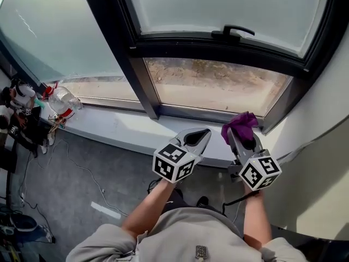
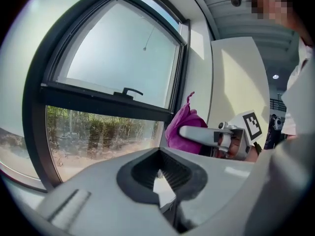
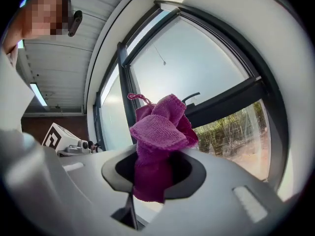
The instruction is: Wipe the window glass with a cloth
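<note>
The right tool (image 1: 240, 137) is clamped on a purple cloth (image 1: 240, 123), which bunches up past its tips. The left tool (image 1: 200, 138) beside it is closed and empty. The window glass (image 1: 212, 86) is ahead of both

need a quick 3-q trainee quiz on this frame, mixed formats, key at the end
1. True or false: the right claw is shut on the crumpled magenta terry cloth.
2. The black lever window handle is mounted on: A) the white sill; B) the upper frosted pane's black frame; C) the lower clear pane.
3. Fill in: the left claw holds ___.
Key: 1 true; 2 B; 3 nothing.
</note>
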Available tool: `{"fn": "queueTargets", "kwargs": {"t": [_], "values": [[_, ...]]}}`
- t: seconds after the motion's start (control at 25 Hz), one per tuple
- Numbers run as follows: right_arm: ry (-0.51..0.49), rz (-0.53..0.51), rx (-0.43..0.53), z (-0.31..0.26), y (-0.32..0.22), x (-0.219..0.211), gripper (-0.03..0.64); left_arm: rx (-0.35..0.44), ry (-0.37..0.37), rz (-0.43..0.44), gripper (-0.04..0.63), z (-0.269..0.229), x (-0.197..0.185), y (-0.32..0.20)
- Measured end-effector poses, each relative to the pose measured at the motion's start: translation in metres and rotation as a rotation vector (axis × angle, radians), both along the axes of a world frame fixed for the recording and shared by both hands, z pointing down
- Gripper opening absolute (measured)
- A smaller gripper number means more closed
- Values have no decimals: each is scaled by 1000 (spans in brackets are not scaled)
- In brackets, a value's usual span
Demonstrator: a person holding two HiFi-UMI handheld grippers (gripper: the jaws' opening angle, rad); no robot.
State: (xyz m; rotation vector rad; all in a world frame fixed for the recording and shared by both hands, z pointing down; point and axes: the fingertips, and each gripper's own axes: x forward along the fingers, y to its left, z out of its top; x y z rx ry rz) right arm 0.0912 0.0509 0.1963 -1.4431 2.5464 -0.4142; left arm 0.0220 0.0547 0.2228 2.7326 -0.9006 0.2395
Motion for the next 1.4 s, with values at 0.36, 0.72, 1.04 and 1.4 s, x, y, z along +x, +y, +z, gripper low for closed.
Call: {"fn": "queueTargets", "kwargs": {"t": [0.36,0.72,1.04,1.4], "values": [[64,41,84,-21,29,2,130,108,47,2,2,-36,-3,28],[88,78,97,-32,38,11,130,135,42,10,0,-51,1,40],[88,96,106,-38,43,25,132,138,41,34,0,-55,16,44],[79,83,119,-42,51,32,137,139,36,47,0,-56,27,49]]}}
